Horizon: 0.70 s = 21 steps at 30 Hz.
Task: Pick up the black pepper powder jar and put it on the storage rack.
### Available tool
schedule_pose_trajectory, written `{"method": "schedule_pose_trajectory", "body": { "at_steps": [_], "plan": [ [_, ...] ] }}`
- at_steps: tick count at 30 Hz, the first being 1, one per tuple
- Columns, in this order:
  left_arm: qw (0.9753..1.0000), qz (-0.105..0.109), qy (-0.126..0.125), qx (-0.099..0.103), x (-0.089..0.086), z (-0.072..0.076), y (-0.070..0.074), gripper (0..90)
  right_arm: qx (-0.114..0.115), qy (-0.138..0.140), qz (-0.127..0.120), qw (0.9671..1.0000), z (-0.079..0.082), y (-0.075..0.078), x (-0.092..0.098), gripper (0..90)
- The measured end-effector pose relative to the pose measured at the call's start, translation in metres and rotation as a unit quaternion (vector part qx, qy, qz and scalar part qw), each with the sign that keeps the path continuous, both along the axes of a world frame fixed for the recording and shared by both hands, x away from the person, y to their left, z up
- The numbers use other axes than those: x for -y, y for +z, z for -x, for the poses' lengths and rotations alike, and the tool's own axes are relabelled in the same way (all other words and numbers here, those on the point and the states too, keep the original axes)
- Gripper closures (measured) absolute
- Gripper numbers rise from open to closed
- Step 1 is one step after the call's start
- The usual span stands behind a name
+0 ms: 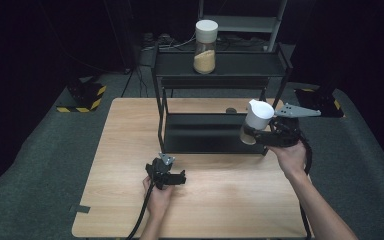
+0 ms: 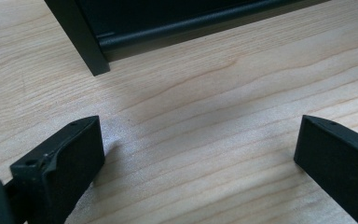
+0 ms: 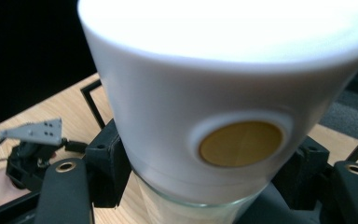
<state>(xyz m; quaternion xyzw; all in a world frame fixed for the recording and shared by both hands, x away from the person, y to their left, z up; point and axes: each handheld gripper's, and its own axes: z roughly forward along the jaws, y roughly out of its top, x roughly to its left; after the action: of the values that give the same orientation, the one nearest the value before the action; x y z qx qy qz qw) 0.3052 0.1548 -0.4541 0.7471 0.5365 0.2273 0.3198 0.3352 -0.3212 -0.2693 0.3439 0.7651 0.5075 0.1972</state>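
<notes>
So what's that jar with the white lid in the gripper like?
The jar has a clear, glass-like body with tan powder at the bottom and a big white lid bearing a round golden button. The right gripper holds it tilted in the air, jaws clamped on the body just under the lid, by the black shelf's right end.

The left gripper (image 1: 180, 178) rests low, jaws spread wide, while the right gripper (image 1: 254, 134) is raised, jaws clamped.
</notes>
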Motion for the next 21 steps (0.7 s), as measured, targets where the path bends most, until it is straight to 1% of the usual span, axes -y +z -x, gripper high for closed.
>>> {"method": "schedule_pose_trajectory", "body": {
  "at_steps": [2, 6, 8, 11, 15, 21],
  "plan": [
    [1.0000, 0.000, 0.000, 0.000, 0.000, 0.000, 0.000, 1.5, 0.000, -0.001, 0.001, 1.0000, -0.002, 0.007, -0.001, 30.8],
    [1.0000, 0.000, 0.000, 0.000, 0.000, 0.000, 0.000, 1.6, -0.002, -0.002, -0.005, 1.0000, -0.009, 0.020, 0.000, 30.8],
    [1.0000, 0.000, 0.000, 0.000, 0.000, 0.000, 0.000, 1.6, 0.000, -0.003, -0.004, 1.0000, -0.012, 0.030, -0.001, 30.8],
    [1.0000, 0.000, 0.000, 0.000, 0.000, 0.000, 0.000, 1.5, 0.000, -0.001, -0.002, 1.0000, -0.016, 0.040, -0.001, 30.8],
    [1.0000, 0.000, 0.000, 0.000, 0.000, 0.000, 0.000, 1.5, 0.005, 0.000, 0.003, 1.0000, -0.021, 0.055, -0.005, 30.8],
    [1.0000, 0.001, 0.001, 0.000, 0.000, 0.000, 0.000, 1.6, 0.001, 0.002, 0.003, 1.0000, -0.031, 0.075, -0.010, 30.8]
  ]
}}
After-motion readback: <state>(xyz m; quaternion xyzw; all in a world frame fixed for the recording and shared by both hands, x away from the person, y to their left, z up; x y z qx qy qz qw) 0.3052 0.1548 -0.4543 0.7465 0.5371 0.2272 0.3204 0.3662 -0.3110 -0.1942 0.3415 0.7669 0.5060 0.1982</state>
